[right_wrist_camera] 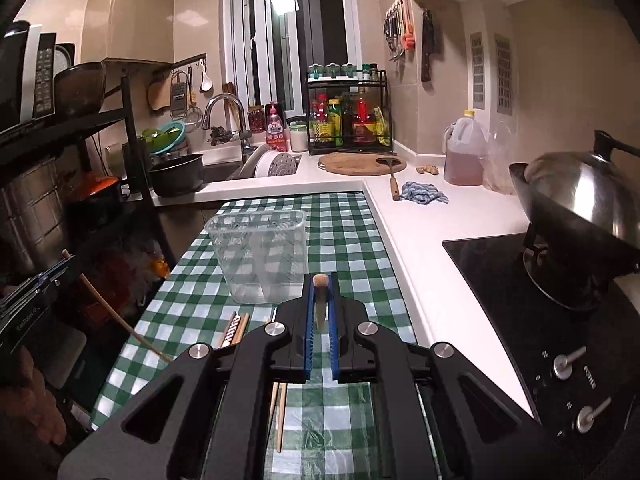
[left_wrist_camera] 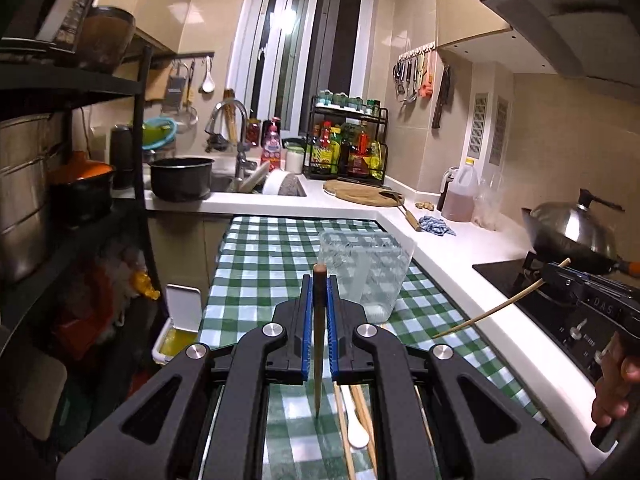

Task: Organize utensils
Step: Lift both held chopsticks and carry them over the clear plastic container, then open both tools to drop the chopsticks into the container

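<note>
Both grippers clamped on chopsticks above the green-and-white checked tablecloth [left_wrist_camera: 256,264].

In the left wrist view, the left gripper [left_wrist_camera: 319,280] at lower centre was closed on a dark brown wooden chopstick [left_wrist_camera: 318,340] that ran lengthwise between its blue pads. In the right wrist view, the right gripper [right_wrist_camera: 320,280] was shut on a pale bamboo chopstick [right_wrist_camera: 321,304], its round end showing at the fingertips. The clear plastic utensil holder [right_wrist_camera: 260,256] stood on the cloth at centre, beyond both grippers. More loose chopsticks [right_wrist_camera: 236,330] and a white spoon [left_wrist_camera: 357,432] lay on the cloth nearer the bottom edge.
</note>
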Motion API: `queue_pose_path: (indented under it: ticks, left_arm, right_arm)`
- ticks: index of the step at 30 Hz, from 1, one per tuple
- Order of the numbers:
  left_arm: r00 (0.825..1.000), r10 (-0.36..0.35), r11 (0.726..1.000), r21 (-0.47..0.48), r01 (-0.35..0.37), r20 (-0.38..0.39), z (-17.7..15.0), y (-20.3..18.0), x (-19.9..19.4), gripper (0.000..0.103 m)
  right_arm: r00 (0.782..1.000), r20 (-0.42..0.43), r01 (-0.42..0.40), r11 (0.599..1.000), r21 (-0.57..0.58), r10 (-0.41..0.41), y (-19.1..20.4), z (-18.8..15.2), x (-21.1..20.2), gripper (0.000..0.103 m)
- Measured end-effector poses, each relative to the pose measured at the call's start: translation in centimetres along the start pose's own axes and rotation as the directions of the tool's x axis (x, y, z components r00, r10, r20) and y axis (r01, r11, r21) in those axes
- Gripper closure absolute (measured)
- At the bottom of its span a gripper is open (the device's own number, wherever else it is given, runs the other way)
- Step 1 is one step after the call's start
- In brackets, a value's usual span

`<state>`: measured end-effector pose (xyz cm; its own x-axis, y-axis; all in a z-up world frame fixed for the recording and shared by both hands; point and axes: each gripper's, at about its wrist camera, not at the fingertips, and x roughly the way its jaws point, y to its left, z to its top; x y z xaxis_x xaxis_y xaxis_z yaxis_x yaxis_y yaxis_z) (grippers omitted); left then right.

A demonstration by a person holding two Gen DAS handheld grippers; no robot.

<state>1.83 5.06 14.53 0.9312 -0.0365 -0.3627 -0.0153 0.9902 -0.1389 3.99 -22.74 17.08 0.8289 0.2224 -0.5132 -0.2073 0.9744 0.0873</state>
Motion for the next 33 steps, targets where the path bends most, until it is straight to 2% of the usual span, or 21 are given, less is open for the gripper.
queue_pose_path:
  ticks: [2, 5, 8, 10, 15, 18, 21, 23, 27, 33]
  left_arm:
    - [1.0, -0.01, 1.0, -0.011, 0.01, -0.023, 1.8, 0.5, 0.9, 0.097]
    - [0.999, -0.031, 0.999, -0.032, 0.03, -0.031, 4.3, 1.2, 1.8, 0.097]
    - [0.999, -0.049, 0.998, -0.049, 0.048, -0.013, 7.6, 1.8, 2.8, 0.097]
    - [0.998, -0.067, 0.996, -0.055, 0.068, 0.014, 10.1, 1.8, 3.3, 0.097]
    - [0.99, -0.085, 0.995, -0.039, 0.09, 0.116, 15.9, 0.8, 4.7, 0.097]
    - [0.983, -0.102, 0.993, -0.04, 0.109, 0.156, 17.5, -0.2, 6.0, 0.097]
    - [0.98, -0.101, 0.994, -0.032, 0.108, 0.169, 17.7, -1.0, 8.4, 0.097]
    - [0.982, -0.099, 0.994, -0.033, 0.106, 0.158, 17.6, -1.0, 10.0, 0.097]
    - [0.991, -0.113, 0.992, -0.049, 0.117, 0.068, 15.0, -1.1, 14.5, 0.097]
    - [0.994, -0.094, 0.994, -0.062, 0.09, -0.051, 10.7, -0.8, 18.8, 0.097]
  right_arm:
    - [0.998, -0.057, -0.038, 0.999, -0.003, 0.038, 0.1, 1.9, 0.8, 0.096]
    - [0.995, -0.075, -0.058, 0.998, 0.0, 0.058, 0.1, 4.7, 1.1, 0.096]
    - [0.989, -0.077, -0.122, 0.991, 0.054, 0.126, -0.5, 7.9, 1.2, 0.096]
    - [0.987, -0.051, -0.151, 0.986, 0.072, 0.154, -0.7, 10.5, 1.1, 0.096]
    - [0.984, 0.082, -0.161, 0.984, 0.074, 0.155, -0.3, 17.1, 1.0, 0.096]
    - [0.98, 0.119, -0.17, 0.983, 0.062, 0.162, 0.3, 19.1, 2.4, 0.096]
    - [0.98, 0.114, -0.168, 0.984, 0.057, 0.161, 0.6, 19.2, 5.6, 0.096]
    - [0.983, 0.08, -0.173, 0.983, 0.067, 0.167, 0.5, 18.3, 8.3, 0.096]
    - [0.985, 0.01, -0.174, 0.982, 0.068, 0.174, 0.5, 15.7, 12.4, 0.096]
    - [0.981, -0.088, -0.166, 0.985, 0.055, 0.17, 0.8, 11.6, 16.6, 0.096]
